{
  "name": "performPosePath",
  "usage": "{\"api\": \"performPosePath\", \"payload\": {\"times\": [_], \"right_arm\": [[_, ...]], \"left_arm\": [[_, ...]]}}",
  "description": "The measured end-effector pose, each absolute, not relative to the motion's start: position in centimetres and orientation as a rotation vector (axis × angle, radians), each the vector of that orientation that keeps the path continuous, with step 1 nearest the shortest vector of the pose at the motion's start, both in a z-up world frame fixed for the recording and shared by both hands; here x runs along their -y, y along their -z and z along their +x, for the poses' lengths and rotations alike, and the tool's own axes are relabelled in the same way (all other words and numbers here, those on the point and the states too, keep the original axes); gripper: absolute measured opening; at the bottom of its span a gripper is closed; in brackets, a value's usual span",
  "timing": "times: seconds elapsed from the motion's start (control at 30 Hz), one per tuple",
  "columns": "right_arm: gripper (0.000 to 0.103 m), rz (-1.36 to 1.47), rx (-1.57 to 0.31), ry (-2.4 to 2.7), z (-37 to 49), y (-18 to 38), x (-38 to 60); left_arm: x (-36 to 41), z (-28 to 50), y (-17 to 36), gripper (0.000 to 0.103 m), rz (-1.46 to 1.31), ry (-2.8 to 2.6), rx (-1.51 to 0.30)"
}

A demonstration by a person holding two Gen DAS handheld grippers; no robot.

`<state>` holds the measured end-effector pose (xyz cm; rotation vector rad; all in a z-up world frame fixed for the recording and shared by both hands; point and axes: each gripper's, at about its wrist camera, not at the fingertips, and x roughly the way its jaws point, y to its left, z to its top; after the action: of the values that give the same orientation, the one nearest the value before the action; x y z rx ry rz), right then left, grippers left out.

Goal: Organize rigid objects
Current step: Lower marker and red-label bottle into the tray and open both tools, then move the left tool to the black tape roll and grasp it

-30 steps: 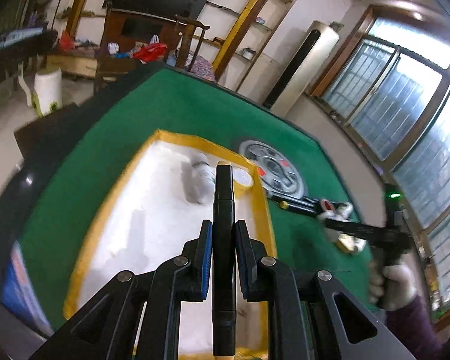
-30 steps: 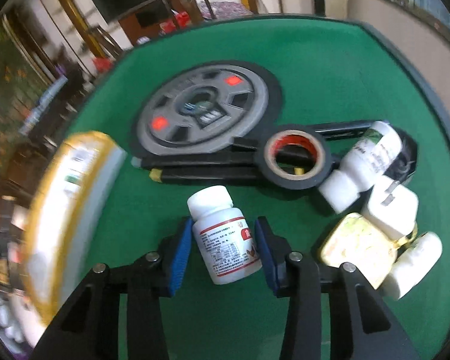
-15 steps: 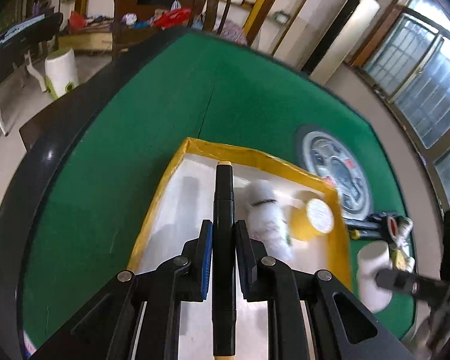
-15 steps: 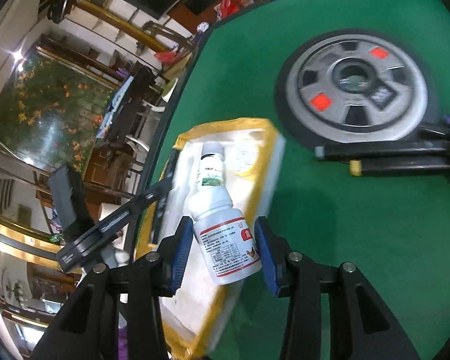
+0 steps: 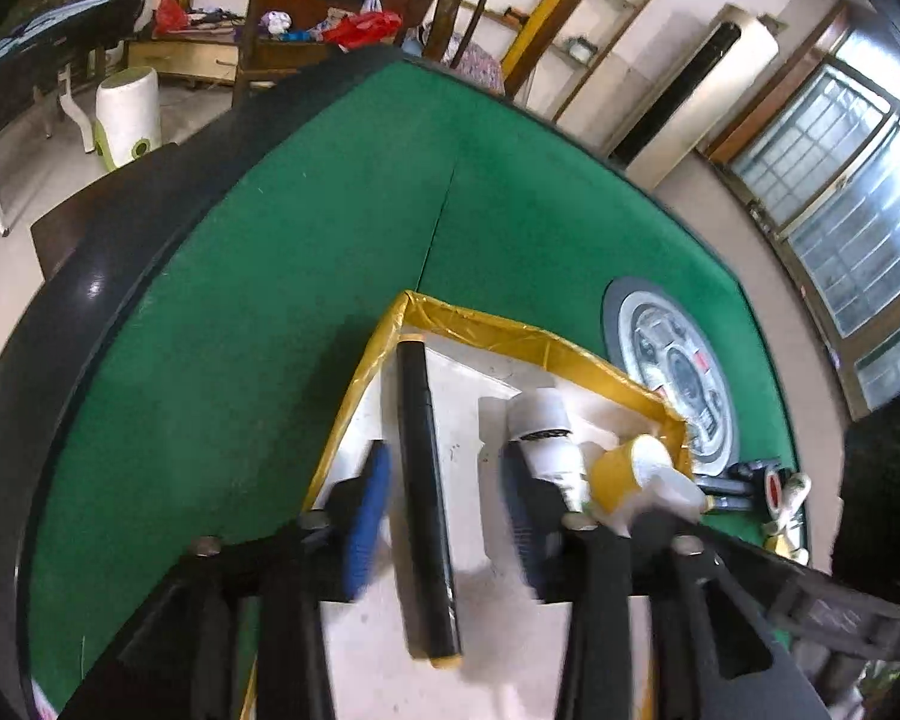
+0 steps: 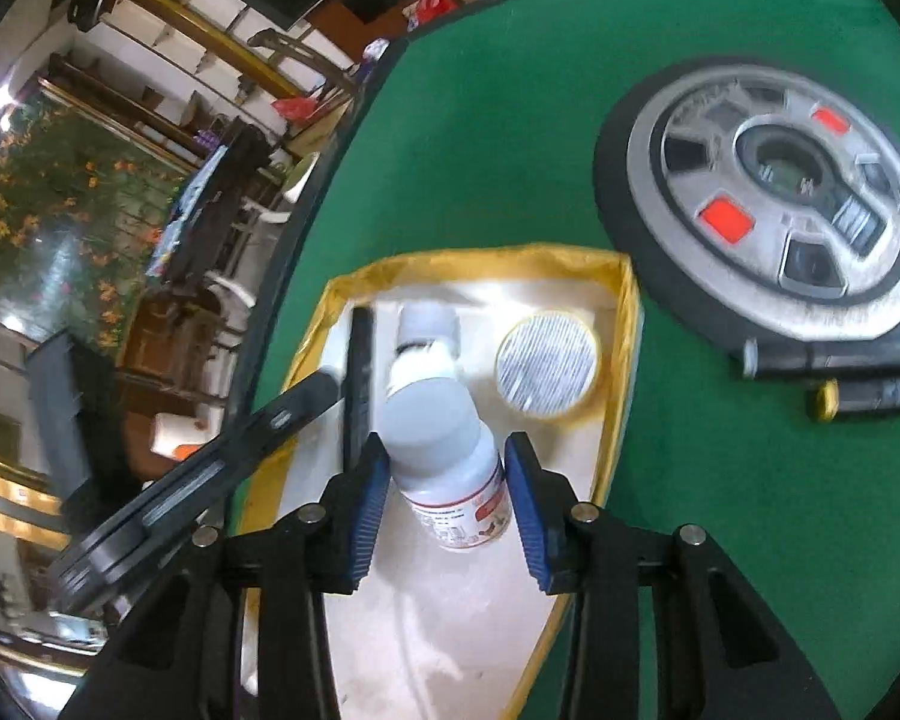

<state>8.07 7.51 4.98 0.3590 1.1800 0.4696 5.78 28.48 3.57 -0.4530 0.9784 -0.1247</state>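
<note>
A white tray with a yellow taped rim (image 5: 510, 330) (image 6: 621, 324) lies on the green table. My left gripper (image 5: 444, 516) is open over it; the black marker (image 5: 423, 480) lies loose in the tray between its fingers. A white bottle (image 5: 546, 438) and a yellow-rimmed round tin (image 5: 624, 471) lie in the tray to the right. My right gripper (image 6: 444, 495) is shut on a white pill bottle (image 6: 450, 468) with a red-edged label, held above the tray. The other bottle (image 6: 426, 342), the tin (image 6: 546, 366) and the marker (image 6: 357, 384) show beneath it.
A round grey disc with red squares (image 6: 774, 210) (image 5: 678, 378) sits on the green felt (image 5: 270, 276) right of the tray. Two black markers (image 6: 858, 372) lie below the disc. More small items (image 5: 780, 498) lie at the far right. The table's black edge (image 5: 60, 324) curves on the left.
My left gripper opened and let the black marker drop into the tray. My right gripper carried the pill bottle from over the tray's edge to above its middle.
</note>
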Motion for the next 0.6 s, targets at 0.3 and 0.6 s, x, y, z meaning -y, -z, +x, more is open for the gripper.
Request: {"api": "performPosePath", "payload": {"times": [0.3, 0.6], "right_arm": [[0.061, 0.326, -1.066, -0.497, 7.3, -7.4, -7.3], [0.062, 0.273, -0.938, -0.415, 2.1, -9.9, -1.0]], "left_arm": [[-29.3, -0.2, -7.7, 0.068, -0.464, 0.118, -0.85], [-26.0, -6.2, -10.5, 0.079, -0.375, 0.082, -0.759]]}}
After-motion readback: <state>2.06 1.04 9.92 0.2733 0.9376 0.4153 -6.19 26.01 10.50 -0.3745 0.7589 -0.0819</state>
